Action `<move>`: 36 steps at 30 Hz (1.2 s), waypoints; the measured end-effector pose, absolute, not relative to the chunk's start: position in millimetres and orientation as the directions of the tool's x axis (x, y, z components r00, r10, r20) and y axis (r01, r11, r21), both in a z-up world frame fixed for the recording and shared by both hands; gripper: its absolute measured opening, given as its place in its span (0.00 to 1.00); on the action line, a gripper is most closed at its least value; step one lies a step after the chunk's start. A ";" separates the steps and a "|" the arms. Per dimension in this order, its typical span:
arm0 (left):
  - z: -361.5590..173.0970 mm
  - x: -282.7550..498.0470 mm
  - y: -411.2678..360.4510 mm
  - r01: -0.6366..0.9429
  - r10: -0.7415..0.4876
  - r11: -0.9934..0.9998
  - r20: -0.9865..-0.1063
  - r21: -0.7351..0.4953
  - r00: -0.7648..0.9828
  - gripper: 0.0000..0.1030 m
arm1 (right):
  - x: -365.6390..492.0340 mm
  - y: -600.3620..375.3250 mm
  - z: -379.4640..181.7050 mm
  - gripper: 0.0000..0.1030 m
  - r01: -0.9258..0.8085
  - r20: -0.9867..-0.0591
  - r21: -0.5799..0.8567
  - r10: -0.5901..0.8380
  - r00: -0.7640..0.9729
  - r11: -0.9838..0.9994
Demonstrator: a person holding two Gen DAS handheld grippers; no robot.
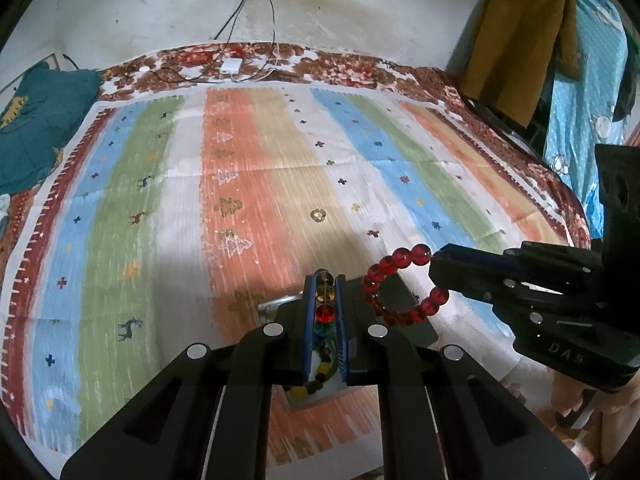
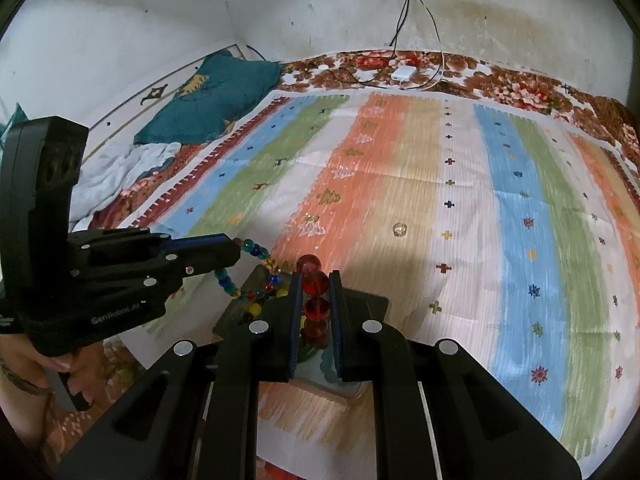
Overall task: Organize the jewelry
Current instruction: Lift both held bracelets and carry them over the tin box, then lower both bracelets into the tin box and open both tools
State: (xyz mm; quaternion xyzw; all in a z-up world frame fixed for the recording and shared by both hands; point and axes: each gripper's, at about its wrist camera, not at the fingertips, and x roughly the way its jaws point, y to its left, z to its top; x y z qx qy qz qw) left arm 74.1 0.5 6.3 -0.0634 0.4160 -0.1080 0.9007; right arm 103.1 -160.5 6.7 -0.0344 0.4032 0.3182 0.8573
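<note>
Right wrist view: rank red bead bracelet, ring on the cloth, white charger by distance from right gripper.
1. Red bead bracelet: clamped in the right gripper.
2. Ring: ahead, slightly right, on the striped cloth.
3. White charger: far edge, near wall.

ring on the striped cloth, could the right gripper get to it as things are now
Probably not yet: the way to the ring looks free, but the right gripper is shut on the red bead bracelet.

A bed (image 1: 500,92) with a floral red-brown sheet carries a striped cloth (image 1: 260,184) in blue, green, white and orange. On the cloth lie a small ring (image 1: 318,215) and a dark tray (image 2: 240,312); at the head lie a white charger (image 1: 230,66), cables and a teal pillow (image 1: 32,128)
</note>
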 end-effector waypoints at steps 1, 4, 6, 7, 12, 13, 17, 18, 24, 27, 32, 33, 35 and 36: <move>5.2 72.5 -0.7 0.144 -0.247 0.969 -0.737 -0.202 0.629 0.09 | 101.9 -161.1 5.7 0.13 -0.573 -0.714 0.198 0.518 0.471 0.795; 3.4 69.7 -3.3 0.149 -0.248 0.969 -0.740 -0.199 0.625 0.09 | 99.5 -162.5 3.2 0.13 -0.572 -0.718 0.199 0.516 0.468 0.796; 3.2 68.1 -5.0 0.152 -0.250 0.968 -0.740 -0.198 0.624 0.09 | 98.5 -161.9 2.2 0.13 -0.571 -0.720 0.197 0.513 0.467 0.797; 3.1 68.0 -5.6 0.153 -0.250 0.968 -0.740 -0.198 0.624 0.09 | 98.4 -161.5 1.6 0.13 -0.572 -0.722 0.197 0.512 0.464 0.796; 2.1 67.7 -7.5 0.157 -0.256 0.967 -0.742 -0.202 0.620 0.09 | 98.5 -161.1 0.9 0.14 -0.574 -0.724 0.197 0.513 0.461 0.795; 1.4 68.2 -7.1 0.158 -0.266 0.964 -0.742 -0.215 0.615 0.09 | 98.6 -160.9 0.1 0.14 -0.576 -0.726 0.199 0.514 0.457 0.793; -4.7 71.5 -5.8 0.136 -0.255 0.966 -0.759 -0.218 0.598 0.09 | 100.7 -160.9 -3.8 0.14 -0.579 -0.732 0.219 0.524 0.435 0.786; -7.8 73.4 -3.3 0.118 -0.249 0.968 -0.768 -0.223 0.590 0.09 | 101.9 -161.6 -4.9 0.14 -0.573 -0.732 0.224 0.524 0.434 0.788; -10.8 76.3 7.9 0.060 -0.195 0.978 -0.781 -0.198 0.593 0.36 | 103.4 -164.3 -2.4 0.43 -0.551 -0.728 0.188 0.492 0.478 0.813; -10.5 76.7 9.7 0.055 -0.192 0.979 -0.780 -0.199 0.595 0.41 | 106.8 -165.0 -5.7 0.45 -0.542 -0.737 0.184 0.480 0.476 0.820; -12.8 78.8 10.9 0.043 -0.161 0.985 -0.787 -0.169 0.596 0.46 | 110.4 -166.9 -8.5 0.51 -0.524 -0.743 0.175 0.461 0.484 0.833; -13.1 80.1 12.5 0.040 -0.161 0.984 -0.787 -0.172 0.596 0.47 | 110.5 -167.5 -8.6 0.53 -0.520 -0.743 0.175 0.458 0.487 0.836; -14.1 81.7 14.9 0.033 -0.156 0.985 -0.787 -0.170 0.597 0.49 | 112.3 -169.1 -9.5 0.55 -0.512 -0.744 0.175 0.453 0.492 0.841; -14.9 82.3 15.8 0.028 -0.151 0.985 -0.788 -0.168 0.597 0.49 | 113.3 -169.6 -10.0 0.56 -0.507 -0.744 0.173 0.449 0.494 0.844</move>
